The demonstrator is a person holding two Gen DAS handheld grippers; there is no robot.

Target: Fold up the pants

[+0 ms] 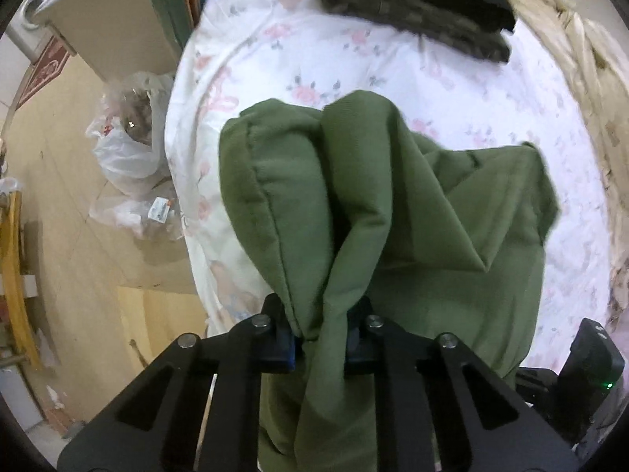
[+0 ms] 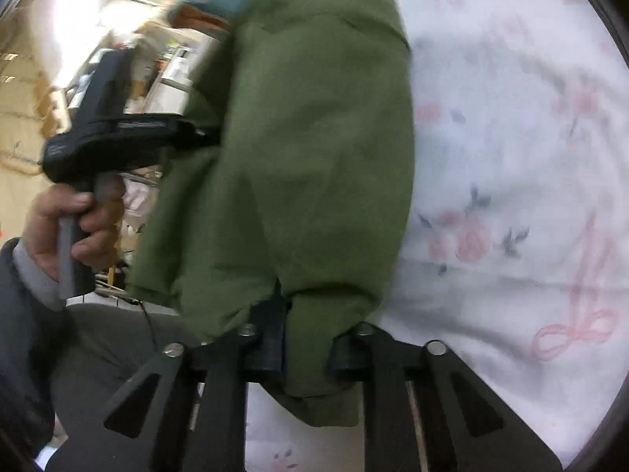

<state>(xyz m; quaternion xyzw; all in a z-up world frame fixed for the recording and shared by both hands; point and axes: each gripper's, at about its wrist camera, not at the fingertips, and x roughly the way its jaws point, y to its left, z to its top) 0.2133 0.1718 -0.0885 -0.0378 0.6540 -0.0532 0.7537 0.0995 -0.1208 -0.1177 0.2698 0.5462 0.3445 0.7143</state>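
Left wrist view: the left hand-held gripper (image 1: pixel 320 344) is clamped on the green pants (image 1: pixel 393 204), and the right hand-held gripper (image 2: pixel 306 348) pinches them too, lifted over the floral bed (image 1: pixel 393 67). Mid-fold, I'd say; next, lay them flat. They're bunched, so their long axis isn't readable.

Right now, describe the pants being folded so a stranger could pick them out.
Find the bed with the white floral sheet. Lifted above it hang the pants, pinched in both grippers. They are plain olive green, unlike the darker folded pile at the bed's far end.
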